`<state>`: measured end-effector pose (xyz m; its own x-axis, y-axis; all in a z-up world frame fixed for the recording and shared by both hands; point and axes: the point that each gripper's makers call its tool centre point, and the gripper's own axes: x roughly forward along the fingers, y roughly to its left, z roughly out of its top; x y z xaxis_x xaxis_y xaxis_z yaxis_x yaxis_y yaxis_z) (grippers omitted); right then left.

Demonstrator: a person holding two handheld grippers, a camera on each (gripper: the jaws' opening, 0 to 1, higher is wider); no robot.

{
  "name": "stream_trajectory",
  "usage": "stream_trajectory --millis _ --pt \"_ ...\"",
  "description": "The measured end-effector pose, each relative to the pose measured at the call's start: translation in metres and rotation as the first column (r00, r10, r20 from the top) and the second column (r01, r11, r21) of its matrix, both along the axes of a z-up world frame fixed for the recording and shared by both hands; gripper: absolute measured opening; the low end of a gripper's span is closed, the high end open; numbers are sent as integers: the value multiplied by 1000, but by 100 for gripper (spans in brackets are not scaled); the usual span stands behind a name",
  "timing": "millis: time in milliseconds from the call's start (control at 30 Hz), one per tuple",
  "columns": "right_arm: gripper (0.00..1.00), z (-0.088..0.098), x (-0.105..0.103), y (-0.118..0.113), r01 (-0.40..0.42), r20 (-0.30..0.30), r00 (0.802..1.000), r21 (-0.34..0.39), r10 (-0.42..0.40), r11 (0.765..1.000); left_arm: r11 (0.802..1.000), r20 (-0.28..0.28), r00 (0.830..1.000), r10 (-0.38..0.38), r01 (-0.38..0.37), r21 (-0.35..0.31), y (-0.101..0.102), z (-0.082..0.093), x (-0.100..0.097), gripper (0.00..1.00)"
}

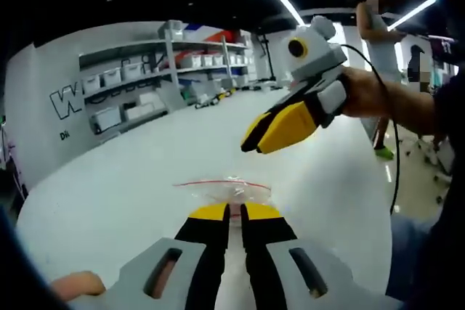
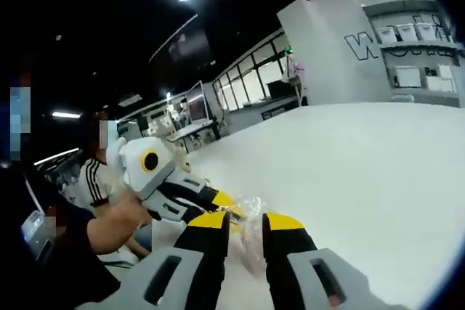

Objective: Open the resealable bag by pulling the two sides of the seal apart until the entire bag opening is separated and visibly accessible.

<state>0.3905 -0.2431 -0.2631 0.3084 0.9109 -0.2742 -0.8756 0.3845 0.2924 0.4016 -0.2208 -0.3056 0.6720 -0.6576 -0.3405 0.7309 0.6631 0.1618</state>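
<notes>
- left gripper view: the left gripper (image 1: 235,212) has its yellow-tipped jaws drawn almost together, only a thin slit between them, pinching the near edge of the resealable bag (image 1: 227,190).
- the bag is clear plastic with a red seal line along its far edge, lying just above the white table (image 1: 131,172), right at the jaw tips.
- up and to the right, the right gripper (image 1: 254,143) hangs in the air above the table, well apart from the bag in this view, its yellow jaws looking closed; a hand (image 1: 367,92) grips its handle.
- far left, grey shelves (image 1: 145,70) with white bins line the wall.
- right gripper view: the right gripper (image 2: 247,223) shows its jaws a little apart, crinkled clear plastic of the bag (image 2: 253,234) sitting between and just past them; whether they actually clamp it i cannot tell.
- the left gripper (image 2: 229,205) comes in from the left, its tips meeting the same plastic.
- a person in a striped sleeve (image 2: 94,179) sits behind.
</notes>
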Motion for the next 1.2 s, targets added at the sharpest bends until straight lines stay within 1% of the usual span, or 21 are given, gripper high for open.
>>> stream_trajectory --millis 100,333,633,733,1200 --pt "15 4 -2 4 -11 7 1000 -18 12 1000 1000 2 1000 0 0 2 0 0 0 7" --pt "16 9 3 8 -20 5 1000 -67 20 998 1000 16 1000 3 -3 22 -1 0 -2 7" --pt "17 2 4 16 -30 -23 999 -151 27 988 998 56 998 9 -13 69 -4 1 -4 7" --pt "18 2 6 17 -25 -20 1000 -174 22 984 997 61 998 8 -12 73 -4 1 -4 7" --pt "17 -3 0 23 -32 -10 999 -231 31 972 996 76 997 3 -10 86 -5 1 -6 7"
